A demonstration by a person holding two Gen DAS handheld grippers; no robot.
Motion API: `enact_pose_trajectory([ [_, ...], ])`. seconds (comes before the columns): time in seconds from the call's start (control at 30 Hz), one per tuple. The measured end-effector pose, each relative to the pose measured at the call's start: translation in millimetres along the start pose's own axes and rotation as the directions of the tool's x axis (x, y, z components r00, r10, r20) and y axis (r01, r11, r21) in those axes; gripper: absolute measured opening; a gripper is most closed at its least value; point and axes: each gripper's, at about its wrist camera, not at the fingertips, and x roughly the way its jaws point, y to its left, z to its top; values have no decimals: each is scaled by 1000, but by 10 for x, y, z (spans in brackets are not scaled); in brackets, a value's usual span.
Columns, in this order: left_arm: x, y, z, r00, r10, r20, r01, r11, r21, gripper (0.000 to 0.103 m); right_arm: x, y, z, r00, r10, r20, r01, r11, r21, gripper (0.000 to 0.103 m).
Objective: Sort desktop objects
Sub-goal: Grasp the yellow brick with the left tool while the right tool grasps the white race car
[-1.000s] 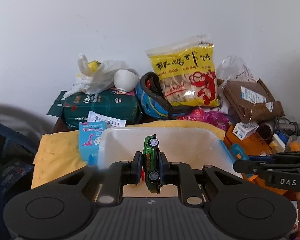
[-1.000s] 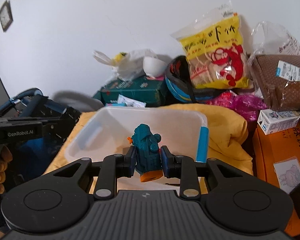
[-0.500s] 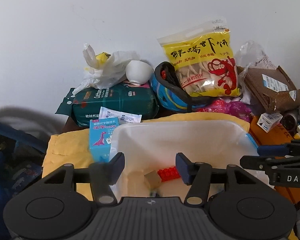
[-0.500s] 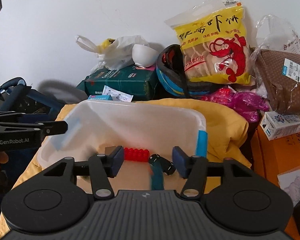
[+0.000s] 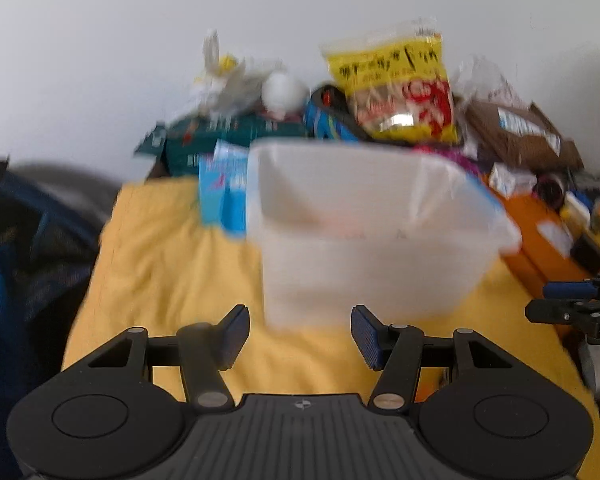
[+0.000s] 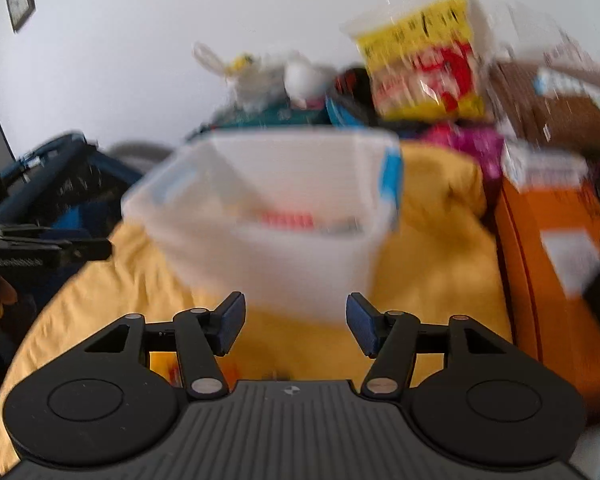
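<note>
Both jaws, left gripper (image 5: 300,336) and right gripper (image 6: 296,324), just opened empty; my toy car and figure now lie dropped in the translucent bin (image 5: 380,272), so I pull back for more.

I see a translucent, milky plastic bin (image 5: 364,236), smooth-walled, on soft matt yellow cloth (image 5: 168,264) w/ creases. Far right: glossy crinkled plastic snack bag (image 5: 400,88), yellow, catching glare. Far left: thin white plastic bag (image 5: 224,80), crumpled. Brown paper parcel (image 5: 520,136) at right looks matt. My left gripper (image 5: 300,336): matt black plastic, ribbed body, 2 blue textured pads (image 5: 236,332), small metal pins.
</note>
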Motion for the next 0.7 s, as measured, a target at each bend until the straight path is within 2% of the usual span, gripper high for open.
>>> enact_pose_trajectory([
  [0.2, -95, -167, -676, 992, -43, -120, 46, 999, 19, 60, 78, 27, -691, 988, -5, -155, -2, 999, -49, 60],
  [0.3, -132, -322, -916, 982, -91, -164, 96, 995, 19, 60, 108, 71, -891, 981, -14, -191, 1, 998, -68, 60],
  [0.43, -123, -540, -1109, 973, -127, -193, 142, 988, 66, 60, 144, 151, -1040, 977, -50, -209, 19, 989, -147, 61],
  [0.57, -50, -660, -1182, 968, -150, -201, 178, 976, 128, 59, 230, 170, -1052, 974, -69, -217, 27, 981, -192, 62],
  [0.7, 55, -711, -1191, 972, -128, -197, 161, 973, 164, 57, 327, 150, -1035, 971, -92, -222, 46, 979, -201, 62],
])
